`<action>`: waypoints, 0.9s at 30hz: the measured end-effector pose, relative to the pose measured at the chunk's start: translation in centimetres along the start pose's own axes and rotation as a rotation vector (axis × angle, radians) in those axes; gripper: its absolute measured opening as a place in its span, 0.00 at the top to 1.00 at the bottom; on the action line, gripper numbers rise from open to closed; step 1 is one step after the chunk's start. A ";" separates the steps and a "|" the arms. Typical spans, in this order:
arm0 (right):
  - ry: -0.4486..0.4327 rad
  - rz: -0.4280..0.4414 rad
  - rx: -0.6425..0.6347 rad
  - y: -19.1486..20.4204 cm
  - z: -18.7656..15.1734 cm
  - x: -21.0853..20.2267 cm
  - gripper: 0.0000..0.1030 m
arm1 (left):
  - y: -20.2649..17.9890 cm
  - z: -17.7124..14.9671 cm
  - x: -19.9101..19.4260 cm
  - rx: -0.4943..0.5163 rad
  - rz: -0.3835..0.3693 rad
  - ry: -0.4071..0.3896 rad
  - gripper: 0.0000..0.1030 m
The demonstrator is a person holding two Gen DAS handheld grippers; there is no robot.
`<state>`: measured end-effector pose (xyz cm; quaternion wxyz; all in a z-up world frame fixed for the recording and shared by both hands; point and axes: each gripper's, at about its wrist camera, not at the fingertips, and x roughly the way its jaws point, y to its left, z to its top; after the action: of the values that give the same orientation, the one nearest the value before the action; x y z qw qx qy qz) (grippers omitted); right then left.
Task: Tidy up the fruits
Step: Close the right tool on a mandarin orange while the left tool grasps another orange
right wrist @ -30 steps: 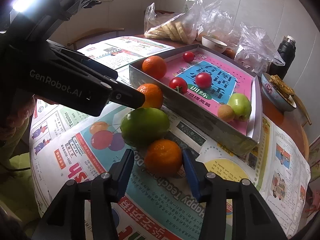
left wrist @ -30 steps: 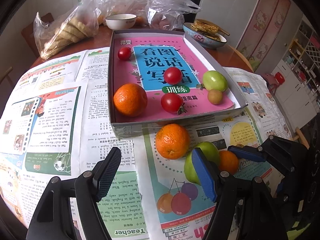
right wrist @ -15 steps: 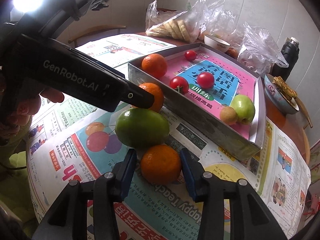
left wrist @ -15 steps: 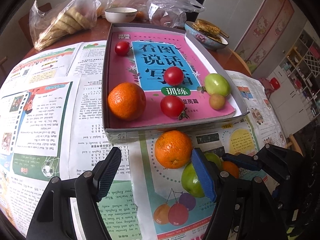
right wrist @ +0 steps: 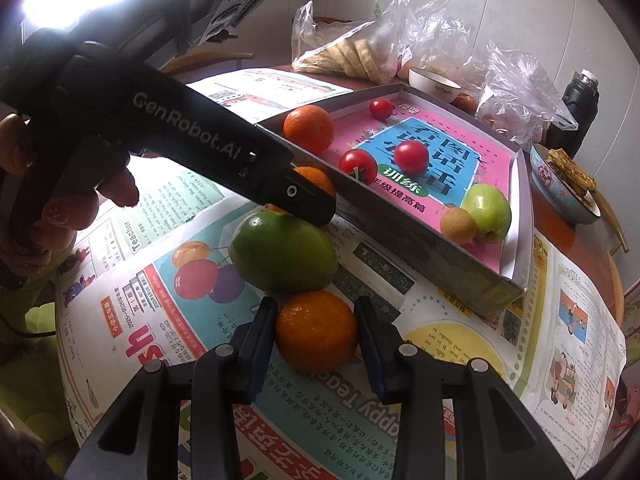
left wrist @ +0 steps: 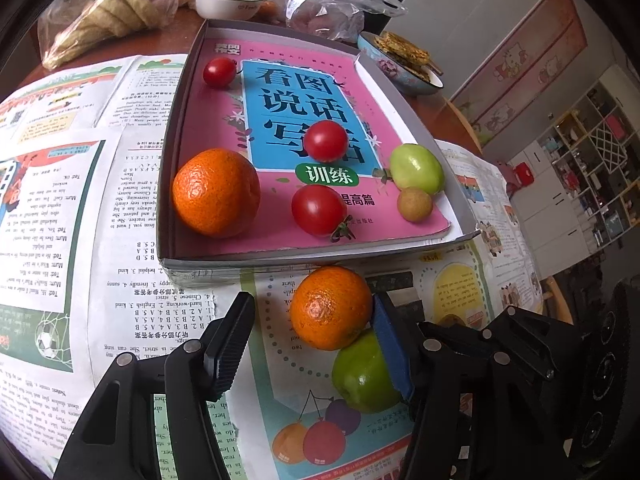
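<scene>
fruits sit partly in a shallow grey tray (left wrist: 188, 112), partly loose on the newspaper (left wrist: 80, 220) that covers the round table (right wrist: 568, 232). tray lies across the far half of the paper, w/ a pink-and-blue book (left wrist: 288, 120) flat inside it.

in the tray: a big orange (left wrist: 216, 193) at the near left corner, a green fruit (left wrist: 417, 168) by the right wall, 3 red tomatoes (left wrist: 319, 210) spread over the book, and a small brown fruit (left wrist: 414, 204) touching the green one's near side.

outside, just off the tray's near wall: a large green apple (right wrist: 284, 254), a loose orange (left wrist: 331, 307) touching it, and a smaller orange (right wrist: 316, 330) on the apple's other side.

left gripper (left wrist: 316, 340) has its jaws closing; loose orange is between them, right pad against its side and against the apple, left pad clear of it w/ bare paper showing in the gap. right gripper (right wrist: 316, 334) jaws also closing, both pads right at the smaller orange's sides, fruit resting on the paper.

past the tray's far edge: plastic bags (right wrist: 360, 40), a white bowl (left wrist: 229, 2), a blue dish of food (right wrist: 568, 184), a dark flask (right wrist: 576, 108). a hand (right wrist: 60, 200) grips the left tool's handle.
</scene>
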<state>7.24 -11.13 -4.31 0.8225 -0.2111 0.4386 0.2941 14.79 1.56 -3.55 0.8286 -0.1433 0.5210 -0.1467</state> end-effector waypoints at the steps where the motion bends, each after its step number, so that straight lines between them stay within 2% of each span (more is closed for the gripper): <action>1: 0.000 0.001 -0.001 0.0 0.0 0.0 0.61 | -0.1 0.0 0.0 -0.001 0.002 0.001 0.40; 11: -0.009 0.008 0.014 -0.2 -0.2 -0.1 0.61 | -0.3 0.4 0.3 0.007 0.007 0.015 0.40; 13: -0.011 0.009 0.017 -0.1 -0.3 -0.2 0.61 | -0.5 0.5 0.5 0.013 0.016 0.013 0.43; 15: -0.012 0.012 0.023 -0.2 -0.4 -0.2 0.61 | -0.7 0.6 0.7 0.023 0.036 0.010 0.56; 17: -0.013 0.012 0.026 -0.2 -0.4 -0.2 0.61 | -0.8 0.6 0.8 0.031 0.050 0.007 0.59; 27: -0.029 0.025 0.071 -0.5 -0.5 -0.2 0.62 | -0.7 -0.4 0.1 0.033 0.073 -0.014 0.60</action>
<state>7.16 -11.84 -4.37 0.8319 -0.1721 0.4395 0.2918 14.44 0.84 -3.53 0.8392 -0.1114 0.5176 -0.1239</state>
